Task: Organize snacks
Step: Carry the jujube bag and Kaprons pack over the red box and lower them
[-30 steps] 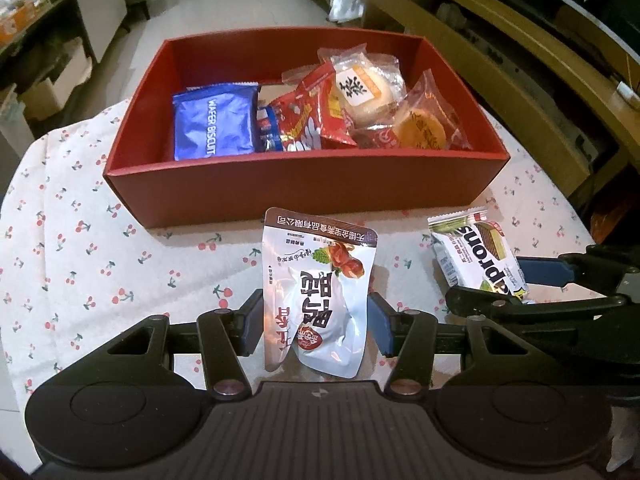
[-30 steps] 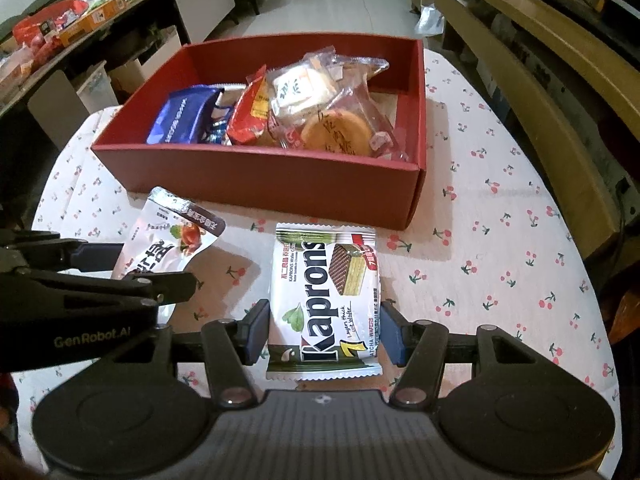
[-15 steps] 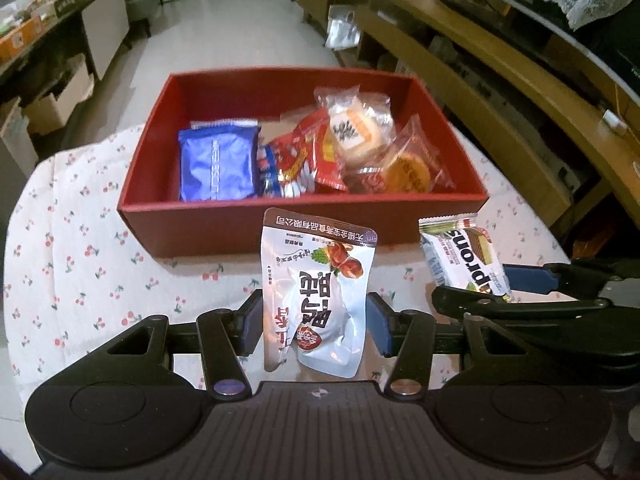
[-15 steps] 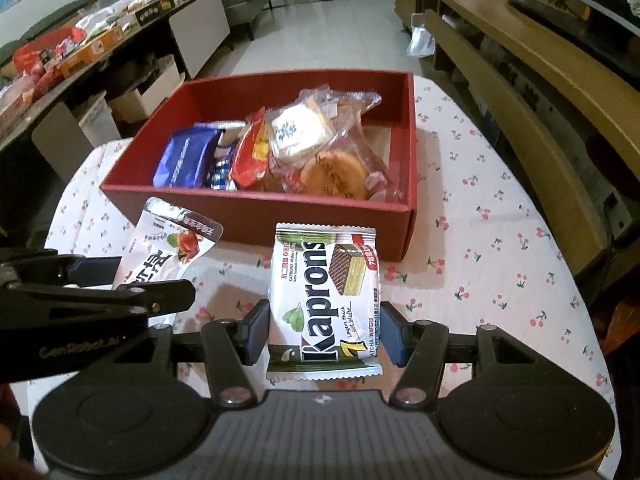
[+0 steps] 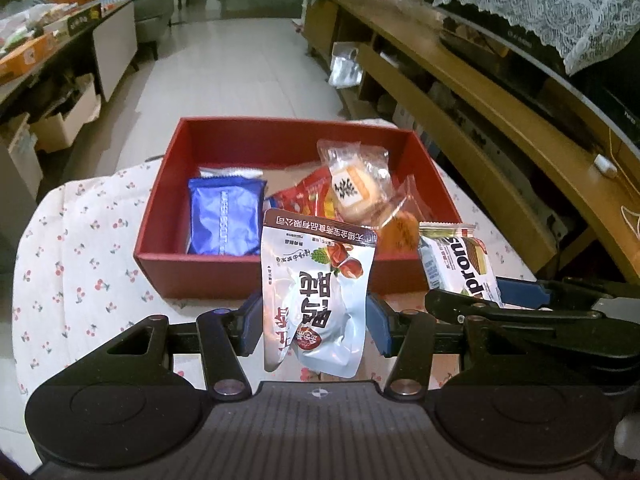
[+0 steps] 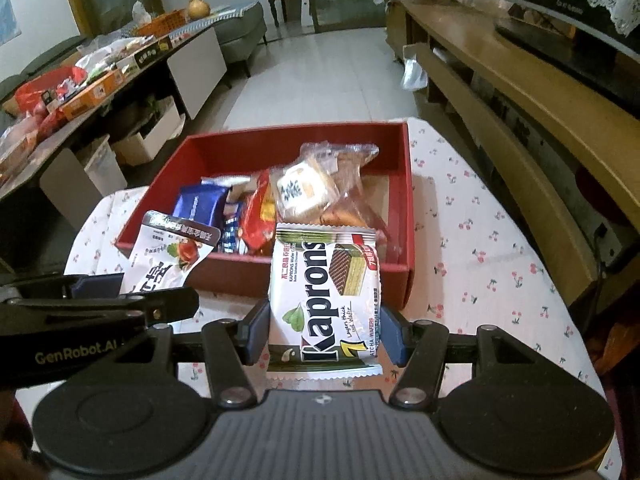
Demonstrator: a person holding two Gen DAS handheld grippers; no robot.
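Observation:
My left gripper (image 5: 315, 326) is shut on a white snack pouch with Chinese print (image 5: 316, 292) and holds it raised before the red box (image 5: 256, 276). My right gripper (image 6: 323, 334) is shut on a white Kaprons wafer pack (image 6: 324, 300), also raised before the red box (image 6: 402, 216). The box holds a blue wafer biscuit pack (image 5: 224, 220), red packets (image 5: 308, 198) and clear-wrapped pastries (image 5: 358, 184). The pouch also shows at the left of the right wrist view (image 6: 168, 258), and the Kaprons pack at the right of the left wrist view (image 5: 460, 264).
The box sits on a table with a cherry-print cloth (image 6: 480, 248). A long wooden bench or shelf unit (image 6: 520, 112) runs along the right. A cluttered low cabinet (image 6: 100, 76) stands at the left, with tiled floor (image 5: 240, 64) beyond the table.
Both grippers have risen with their packs off the table. The red box now looks lower and farther, with more of the room in view.

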